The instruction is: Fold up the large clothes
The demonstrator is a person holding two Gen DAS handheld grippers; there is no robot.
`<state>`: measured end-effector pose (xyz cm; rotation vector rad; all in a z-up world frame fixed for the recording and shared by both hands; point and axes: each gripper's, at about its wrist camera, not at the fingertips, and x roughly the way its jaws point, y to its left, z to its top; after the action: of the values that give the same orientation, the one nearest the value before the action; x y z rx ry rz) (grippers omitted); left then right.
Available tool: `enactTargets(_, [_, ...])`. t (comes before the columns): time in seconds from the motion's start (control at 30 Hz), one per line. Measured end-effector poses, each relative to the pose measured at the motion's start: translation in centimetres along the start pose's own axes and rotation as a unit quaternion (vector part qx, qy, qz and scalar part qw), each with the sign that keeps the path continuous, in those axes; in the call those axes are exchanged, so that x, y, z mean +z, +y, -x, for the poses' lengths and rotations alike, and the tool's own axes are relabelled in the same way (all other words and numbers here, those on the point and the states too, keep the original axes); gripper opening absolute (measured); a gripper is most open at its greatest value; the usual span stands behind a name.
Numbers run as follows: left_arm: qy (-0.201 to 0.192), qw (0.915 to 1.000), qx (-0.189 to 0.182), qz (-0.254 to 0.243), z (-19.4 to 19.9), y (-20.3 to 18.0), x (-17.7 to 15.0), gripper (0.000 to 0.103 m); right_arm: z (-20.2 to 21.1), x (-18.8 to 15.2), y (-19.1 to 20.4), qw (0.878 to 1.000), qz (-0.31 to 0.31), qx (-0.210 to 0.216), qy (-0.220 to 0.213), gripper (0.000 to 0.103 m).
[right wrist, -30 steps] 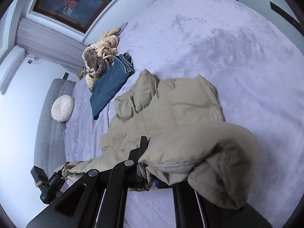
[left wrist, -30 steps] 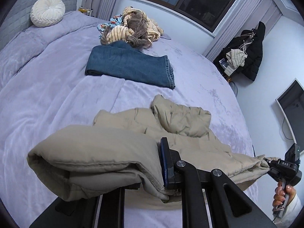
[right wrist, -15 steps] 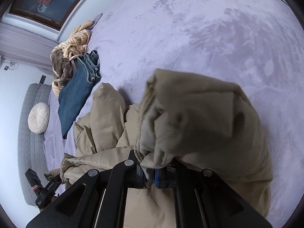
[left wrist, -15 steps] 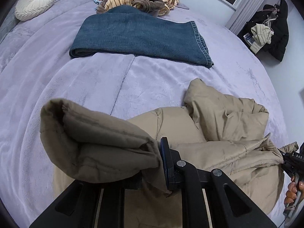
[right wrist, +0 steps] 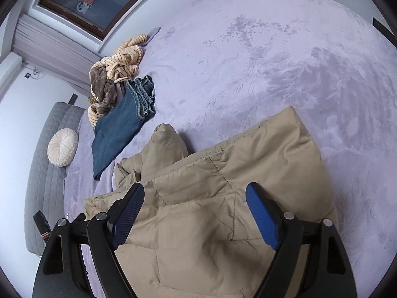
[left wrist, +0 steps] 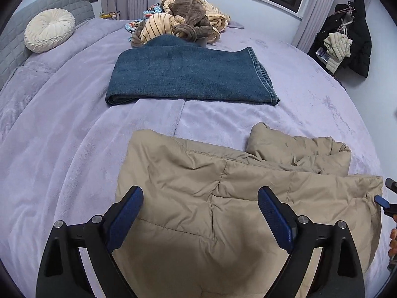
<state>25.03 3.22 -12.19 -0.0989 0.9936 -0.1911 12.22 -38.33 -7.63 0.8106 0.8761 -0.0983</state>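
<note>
Lying folded: one tan jacket (left wrist: 243,198) | one folded jeans (left wrist: 188,74) | left hand-held gripper (left wrist: 201,211), right hand-held gripper (right wrist: 193,211) just released, nothing gripped

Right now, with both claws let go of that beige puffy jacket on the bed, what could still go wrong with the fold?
Both the left gripper and right gripper have just been opening, and nothing is pinched.

1. The beige jacket is puffy and may spring back open.
2. A bunched part sticks out beyond the folded edge, so the bundle may stay lumpy.
3. The folded jeans lie close ahead; a forward push could disturb them.
</note>
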Motion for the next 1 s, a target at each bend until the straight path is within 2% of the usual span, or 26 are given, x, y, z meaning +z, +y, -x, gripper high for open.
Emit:
enactTargets(0.1, [0.010,0.9999,-0.005,0.004,-1.5,0.1,0.0,0.075,-0.3,-0.1,-0.6,1.000,0.005,-0.024,-0.011,0.103])
enactTargets(0.23, [0.018,0.9997,0.017,0.000,-4.9,-0.1,-0.1,0.075,-2.2,0.3,-2.2,0.998,-0.005,-0.057,0.012,0.103])
enactTargets(0.37, [0.022,0.9988,0.043,-0.001,-8.2,-0.2,-0.2,0.075,-5.0,0.7,-3.1,0.995,0.012,-0.094,0.023,0.102])
enactTargets(0.5, [0.020,0.9989,0.042,0.004,-10.2,-0.2,0.2,0.076,-8.0,1.2,-3.7,0.990,0.040,-0.132,0.029,0.102])
enactTargets(0.6, [0.021,0.9989,0.042,0.007,-11.5,-0.1,0.6,0.078,-9.3,2.1,-4.5,0.990,0.032,-0.133,0.031,0.102])
enactTargets(0.67, [0.026,0.9984,0.049,0.008,-11.6,-0.3,0.9,0.078,-9.7,2.5,-4.6,0.989,0.025,-0.144,0.034,0.103])
enactTargets(0.73, [0.028,0.9977,0.062,0.007,-10.3,-0.5,1.2,0.078,-9.0,2.8,-3.7,0.986,0.023,-0.160,0.033,0.103])
enactTargets(0.77, [0.023,0.9981,0.057,0.003,-9.3,-0.6,1.4,0.076,-8.1,2.7,-2.9,0.986,0.024,-0.161,0.025,0.101])
enactTargets(0.8, [0.012,0.9991,0.041,-0.005,-8.0,-1.0,1.5,0.071,-6.9,2.6,-2.0,0.989,0.029,-0.148,0.012,0.097])
enactTargets(0.83, [0.000,0.9997,0.021,-0.014,-6.5,-1.4,1.5,0.061,-5.5,2.3,-0.8,0.991,0.037,-0.129,0.000,0.094])
enactTargets(0.87, [-0.006,0.9996,0.000,-0.026,-5.3,-1.9,1.5,0.054,-4.4,2.0,0.2,0.992,0.044,-0.115,-0.008,0.082])
enactTargets(0.9, [-0.008,0.9986,-0.033,-0.041,-4.1,-2.7,1.5,0.041,-3.6,1.7,1.2,0.994,0.054,-0.097,-0.011,0.051])
enactTargets(0.93, [-0.006,0.9966,-0.063,-0.053,-3.4,-3.5,1.4,0.035,-3.3,1.3,2.3,0.995,0.064,-0.079,-0.003,0.029])
enactTargets(0.97, [-0.003,0.9931,-0.096,-0.068,-2.8,-4.5,1.2,0.035,-3.5,0.9,3.2,0.996,0.073,-0.058,0.011,0.004])
enactTargets(1.0, [0.003,0.9887,-0.122,-0.087,-2.6,-5.8,0.8,0.035,-4.2,0.4,4.0,0.996,0.082,-0.037,0.028,0.004])
